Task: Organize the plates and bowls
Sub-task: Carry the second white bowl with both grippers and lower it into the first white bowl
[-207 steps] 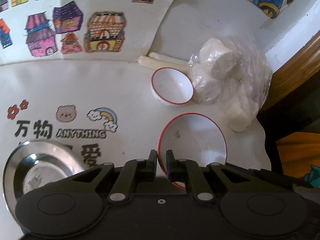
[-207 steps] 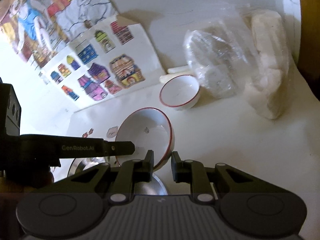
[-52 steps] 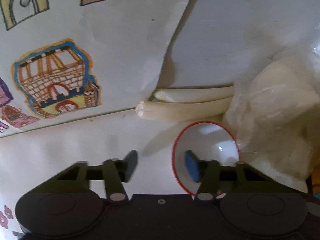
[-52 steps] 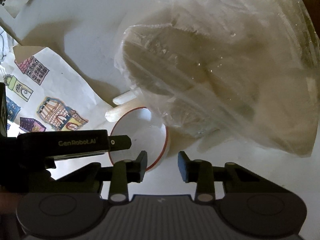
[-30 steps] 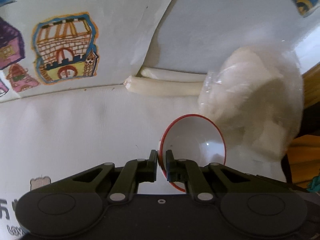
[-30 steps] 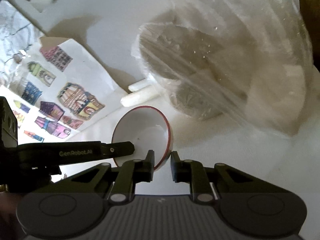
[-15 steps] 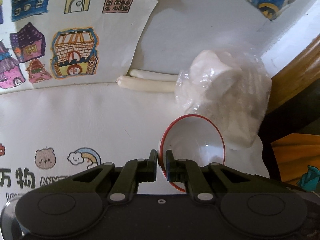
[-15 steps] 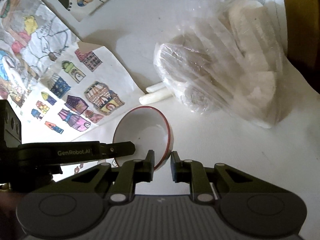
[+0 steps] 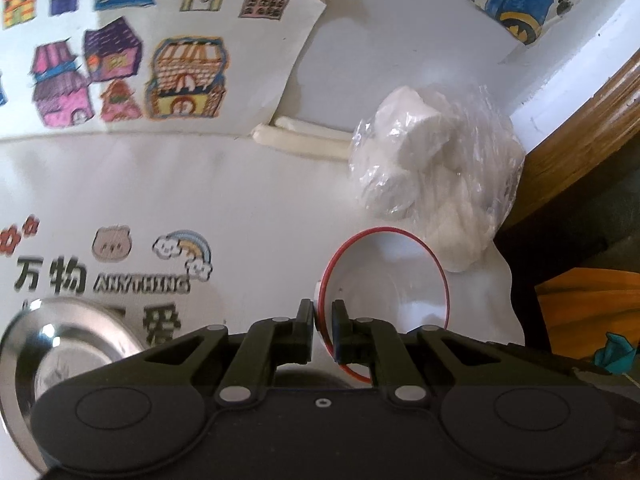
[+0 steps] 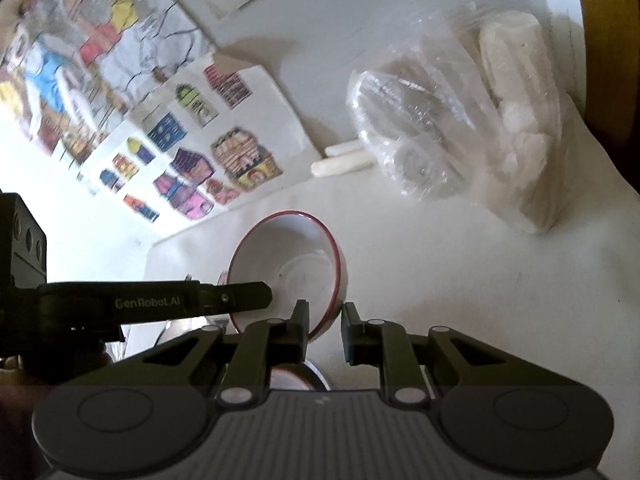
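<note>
Stainless steel shows at the lower left of the left wrist view: one metal plate [image 9: 60, 360] lies on the white tabletop [image 9: 248, 200], its near edge cut off by the claw body and the picture's border. Part of the printed lettering on the tabletop is covered by that plate.

One white bowl with a red rim [image 9: 386, 276] is in sight, lifted and tilted, with both claws on it. The left claw [image 9: 320, 320] is clenched on the bowl's left rim, one finger inside and one outside. In the right wrist view the right claw [image 10: 323, 322] grips the same bowl [image 10: 296, 264] at its right rim; the left claw's finger [image 10: 236, 298] reaches in from the left. Below the bowl, between the right claw's arms, a red-rimmed curve [image 10: 298, 376] peeks out, too hidden to tell what it is.

Two pale sticks [image 9: 300, 142] lie at the back, their right ends under one clear plastic bag of white lumps [image 9: 436, 168]. The bag sits just behind the bowl, near the tabletop's right edge, where a wooden frame [image 9: 580, 120] rises. Open tabletop lies between the plate and the bowl.
</note>
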Demonstrator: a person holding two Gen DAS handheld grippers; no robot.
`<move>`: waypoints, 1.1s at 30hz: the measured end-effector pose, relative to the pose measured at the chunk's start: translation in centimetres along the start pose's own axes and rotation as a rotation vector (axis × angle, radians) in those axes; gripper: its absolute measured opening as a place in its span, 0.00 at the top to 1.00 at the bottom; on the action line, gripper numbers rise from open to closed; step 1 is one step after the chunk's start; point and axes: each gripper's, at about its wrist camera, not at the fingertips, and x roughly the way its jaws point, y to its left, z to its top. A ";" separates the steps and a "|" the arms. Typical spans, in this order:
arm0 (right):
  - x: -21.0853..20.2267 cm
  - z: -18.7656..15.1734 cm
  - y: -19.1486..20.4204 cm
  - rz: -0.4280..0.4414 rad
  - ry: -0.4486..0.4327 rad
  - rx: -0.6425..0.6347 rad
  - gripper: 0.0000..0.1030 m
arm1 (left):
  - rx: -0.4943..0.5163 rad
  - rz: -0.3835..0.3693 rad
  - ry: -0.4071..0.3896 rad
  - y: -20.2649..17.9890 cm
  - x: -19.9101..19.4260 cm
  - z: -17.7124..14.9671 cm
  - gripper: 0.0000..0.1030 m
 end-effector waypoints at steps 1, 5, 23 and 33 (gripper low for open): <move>-0.1 -0.2 0.1 0.005 0.008 -0.008 0.81 | -0.007 0.003 -0.002 0.1 -0.2 -0.3 0.92; -0.5 -1.0 0.3 0.024 0.035 -0.033 0.81 | -0.028 0.020 0.001 0.1 -0.9 -1.6 0.92; -1.8 -3.7 0.2 0.055 0.129 -0.074 0.81 | -0.067 0.037 0.033 -0.2 -2.1 -5.1 0.92; -2.0 -4.9 0.8 0.076 0.164 -0.103 0.81 | -0.092 0.054 0.051 0.5 -3.1 -7.0 0.92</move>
